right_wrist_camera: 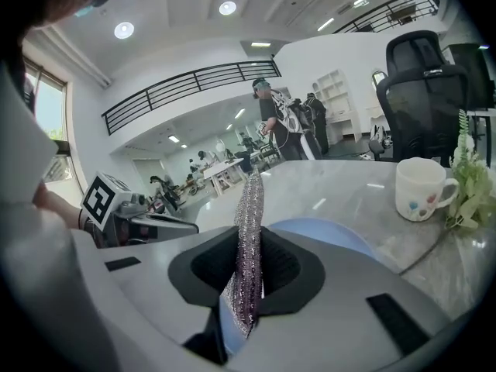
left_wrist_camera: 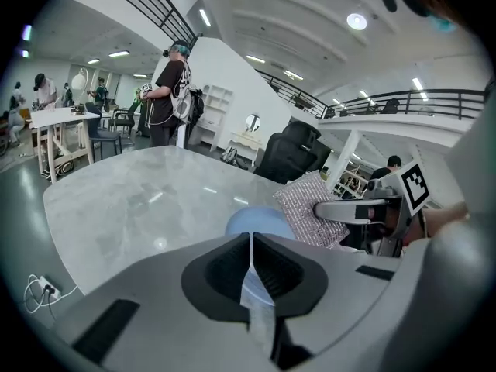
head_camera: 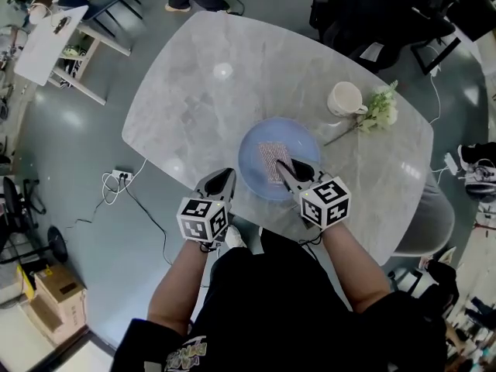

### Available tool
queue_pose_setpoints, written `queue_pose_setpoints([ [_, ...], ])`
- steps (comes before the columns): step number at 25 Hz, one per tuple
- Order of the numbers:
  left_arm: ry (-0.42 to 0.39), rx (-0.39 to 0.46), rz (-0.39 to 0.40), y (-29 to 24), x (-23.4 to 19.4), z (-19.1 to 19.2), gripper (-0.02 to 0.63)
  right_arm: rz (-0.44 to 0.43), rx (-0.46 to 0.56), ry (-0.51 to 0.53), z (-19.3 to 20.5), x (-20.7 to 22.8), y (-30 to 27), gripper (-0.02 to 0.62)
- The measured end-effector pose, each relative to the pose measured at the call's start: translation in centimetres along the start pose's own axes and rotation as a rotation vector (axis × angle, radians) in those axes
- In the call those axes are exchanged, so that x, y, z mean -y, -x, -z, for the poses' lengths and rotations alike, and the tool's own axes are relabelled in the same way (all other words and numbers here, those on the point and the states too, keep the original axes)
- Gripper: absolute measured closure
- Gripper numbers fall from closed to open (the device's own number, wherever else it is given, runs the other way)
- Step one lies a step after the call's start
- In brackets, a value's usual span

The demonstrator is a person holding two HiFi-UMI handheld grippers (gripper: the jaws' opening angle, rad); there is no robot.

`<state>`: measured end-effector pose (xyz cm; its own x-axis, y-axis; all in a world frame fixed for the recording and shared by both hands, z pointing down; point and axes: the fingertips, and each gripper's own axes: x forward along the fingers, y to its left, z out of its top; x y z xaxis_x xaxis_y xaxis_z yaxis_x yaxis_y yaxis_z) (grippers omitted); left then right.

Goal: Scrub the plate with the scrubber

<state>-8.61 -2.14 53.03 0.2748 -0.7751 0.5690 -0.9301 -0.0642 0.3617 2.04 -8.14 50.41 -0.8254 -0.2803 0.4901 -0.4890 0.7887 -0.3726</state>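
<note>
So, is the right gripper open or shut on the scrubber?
Shut on it: the right gripper has its jaws pinching the scrubber upright.

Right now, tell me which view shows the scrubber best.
The left gripper view: the scrubber turns its broad face there, held by the right gripper. The head view shows it small over the plate; the right gripper view shows it edge-on between the fingers.

A grey marble-patterned table is set on a glossy grey floor. Black office chairs are placed beyond it, a white desk at the far left. A railed balcony and round ceiling lights are seen overhead
</note>
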Motion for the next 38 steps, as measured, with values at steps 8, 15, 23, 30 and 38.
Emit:
queue_pose_setpoints([
  [8,-0.009,-0.075,-0.079,-3.3,-1.4,0.9,0.515,-0.052,-0.067,0.029,1.0,1.6,-1.5,0.525],
  [15,-0.036,-0.154,-0.104,-5.0,-2.2,2.0,0.506,-0.066,-0.117,0.074,1.6,1.7,-2.6,0.525],
  [23,-0.064,-0.210,-0.048,-7.4,-3.3,2.3,0.506,-0.022,-0.172,0.054,2.4,2.4,-4.9,0.525],
  [30,-0.117,-0.306,0.021,-10.5,-4.3,2.6,0.506,0.023,-0.297,0.143,2.9,3.0,-7.6,0.525],
  [38,-0.126,-0.349,0.088,-12.0,-4.5,3.3,0.510,0.024,-0.448,0.265,3.4,3.7,-10.5,0.524],
])
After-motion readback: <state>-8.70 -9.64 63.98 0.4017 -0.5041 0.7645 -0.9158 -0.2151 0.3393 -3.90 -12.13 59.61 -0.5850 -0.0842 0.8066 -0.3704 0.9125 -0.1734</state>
